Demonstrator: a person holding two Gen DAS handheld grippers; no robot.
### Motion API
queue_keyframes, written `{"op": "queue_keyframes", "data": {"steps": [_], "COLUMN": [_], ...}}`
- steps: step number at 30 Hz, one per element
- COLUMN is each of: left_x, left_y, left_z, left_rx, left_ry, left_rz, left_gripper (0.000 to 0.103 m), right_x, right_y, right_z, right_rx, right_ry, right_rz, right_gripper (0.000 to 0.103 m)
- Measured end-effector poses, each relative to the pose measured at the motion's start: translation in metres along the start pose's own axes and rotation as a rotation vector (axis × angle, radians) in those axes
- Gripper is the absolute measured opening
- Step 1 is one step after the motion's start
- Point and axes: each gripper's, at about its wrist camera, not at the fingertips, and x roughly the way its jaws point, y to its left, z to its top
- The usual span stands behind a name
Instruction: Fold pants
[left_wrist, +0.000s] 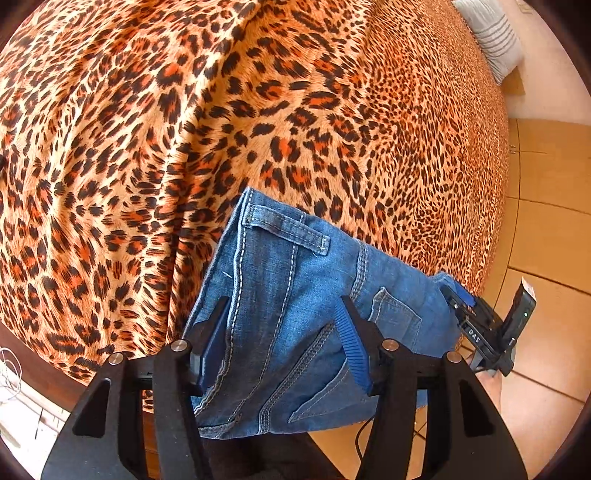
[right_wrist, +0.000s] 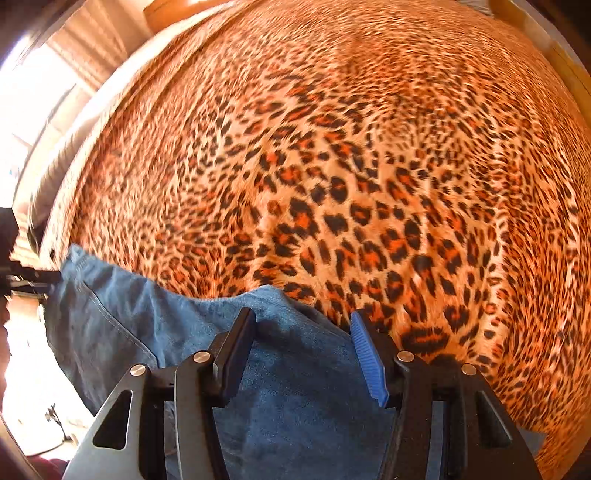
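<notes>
While one pair of blue jeans (left_wrist: 295, 314) lies between each claw's spread fingers, neither clamps it. Left gripper (left_wrist: 282, 321) and right gripper (right_wrist: 301, 332) gape over one leopard-print bedspread (left_wrist: 184, 129).

Light: bright daylight, warm on the bedspread (left_wrist: 258, 110).
Source: a window (right_wrist: 33, 96) at far left of the right wrist view, blown out to white.
Shadows: soft, in the bedspread folds and beneath the jeans (left_wrist: 295, 295).
Sharpness: left view crisp, denim stitching legible; right view smeared with motion blur, jeans there dull and soft.
Distortion: strong fisheye bulge, pattern compressed at the rims, dark vignette in the corners.
</notes>
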Motion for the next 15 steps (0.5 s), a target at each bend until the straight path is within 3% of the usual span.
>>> {"op": "queue_keyframes", "data": {"steps": [1, 2, 4, 6, 8, 11, 14, 15], "left_x": [0.001, 0.000, 0.004, 0.010, 0.008, -0.021, -0.045, -0.046], "left_y": [-0.005, -0.006, -0.010, -0.007, -0.001, 0.002, 0.013, 0.019], "left_z": [0.001, -0.001, 0.004, 0.010, 0.012, 0.003, -0.021, -0.032], "left_rx": [0.016, 0.032, 0.057, 0.059, 0.028, 0.056, 0.071, 0.068], "left_ry": [-0.009, -0.026, -0.060, -0.051, -0.029, -0.084, -0.079, -0.063], "left_rz": [0.012, 0.034, 0.127, 0.204, 0.170, 0.163, 0.089, 0.060], "left_gripper": [0.055, 0.055, 0.055, 0.055, 0.054, 0.054, 0.062, 0.070], "right_x": [0.001, -0.002, -0.008, 0.004, 0.004, -0.025, -0.062, -0.072], "right_y": [0.005, 0.010, 0.015, 0.003, -0.004, -0.020, -0.053, -0.063], "right_z": [0.002, 0.003, 0.007, 0.011, 0.011, 0.001, -0.040, -0.061], "right_rx": [-0.033, -0.043, -0.067, 0.008, 0.075, 0.219, 0.407, 0.468], "right_ry": [0.017, 0.025, -0.005, 0.040, 0.019, -0.077, -0.168, -0.189], "right_rz": [0.013, 0.008, -0.025, -0.053, -0.047, 0.021, 0.137, 0.154], "right_gripper": [0.016, 0.000, 0.001, 0.001, 0.001, 0.006, 0.018, 0.030]}}
